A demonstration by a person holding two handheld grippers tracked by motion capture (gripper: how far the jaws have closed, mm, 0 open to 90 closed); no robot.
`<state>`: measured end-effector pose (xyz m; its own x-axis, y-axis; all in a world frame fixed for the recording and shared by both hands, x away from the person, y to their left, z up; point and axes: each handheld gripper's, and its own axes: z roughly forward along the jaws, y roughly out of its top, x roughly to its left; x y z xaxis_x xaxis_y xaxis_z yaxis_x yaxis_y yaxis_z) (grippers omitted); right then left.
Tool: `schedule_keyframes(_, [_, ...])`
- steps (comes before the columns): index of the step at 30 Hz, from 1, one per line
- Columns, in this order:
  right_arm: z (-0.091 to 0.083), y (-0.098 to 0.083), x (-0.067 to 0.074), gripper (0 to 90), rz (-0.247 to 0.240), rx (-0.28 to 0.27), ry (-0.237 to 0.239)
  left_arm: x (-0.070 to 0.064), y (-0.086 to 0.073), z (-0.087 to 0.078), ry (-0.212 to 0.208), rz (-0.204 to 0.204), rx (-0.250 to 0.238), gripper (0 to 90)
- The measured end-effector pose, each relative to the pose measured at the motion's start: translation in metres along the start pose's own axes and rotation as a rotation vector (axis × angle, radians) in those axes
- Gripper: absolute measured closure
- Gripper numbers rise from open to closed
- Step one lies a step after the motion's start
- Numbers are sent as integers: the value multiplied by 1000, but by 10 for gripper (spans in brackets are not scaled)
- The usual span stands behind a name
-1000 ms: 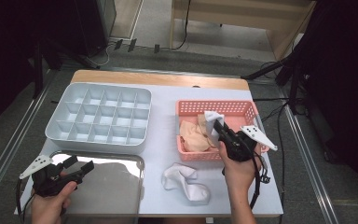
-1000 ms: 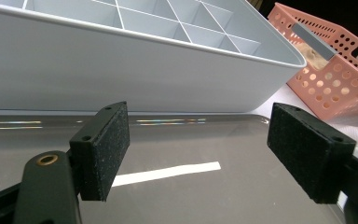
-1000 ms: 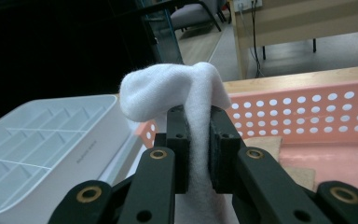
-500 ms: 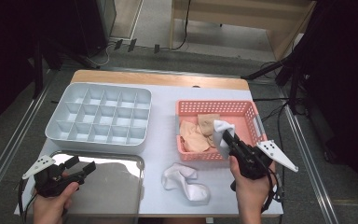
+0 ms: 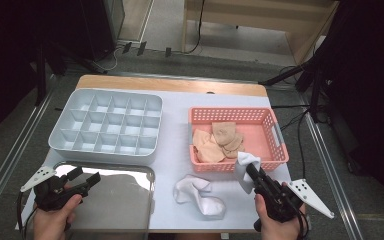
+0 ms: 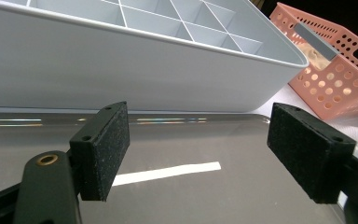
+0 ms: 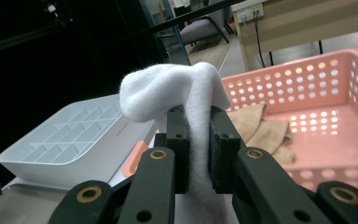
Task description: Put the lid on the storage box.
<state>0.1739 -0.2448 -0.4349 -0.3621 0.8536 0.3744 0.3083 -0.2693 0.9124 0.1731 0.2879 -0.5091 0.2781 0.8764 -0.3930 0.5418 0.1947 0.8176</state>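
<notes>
Beside basket rim (image 5: 240, 167), right jaws pinching white sock (image 5: 245, 170) (left jaws agape, empty).

- The left hand (image 5: 54, 218) comes in at the near left corner of the high view, fingers wrapped around the body of the left gripper (image 5: 86, 178).
- That gripper lies nearly level, pointing right and a little toward the far side, its grey plate jutting out to the left.
- Its jaws stand well apart with bare space between the pads (image 6: 105, 149).
- The right hand (image 5: 276, 221) enters at the near right, gripping the right gripper (image 5: 250, 172) from behind.
- This gripper points to the far left and slightly up, its grey plate sticking out to the right.
- Its jaws are drawn close, the pads (image 7: 179, 149) pressing on white fabric from both sides.
</notes>
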Motion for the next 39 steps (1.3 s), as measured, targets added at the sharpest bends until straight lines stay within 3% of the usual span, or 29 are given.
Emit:
schedule_keyframes(6, [-9,-16,-12,825,-1,31,-30,-2,-1,3,-1,11,7,219])
schedule_keyframes(18, [-20,-46,-65,825,-11,63,-240,-4,-1,1,-12,9,8,219])
schedule_keyframes(23, [-16,-54,-77,824,25,76,-253,-6,-1,3,-13,10,7,219])
schedule_keyframes(31, [1,-70,-76,807,-4,158,-251,-8,-2,5,-19,20,16,219])
schedule_keyframes(34, [2,-70,-75,684,-7,152,-224,-10,-2,5,-21,22,15,220])
schedule_keyframes(39, [-4,-58,-63,438,-2,79,-211,-14,-3,6,-30,30,17,227])
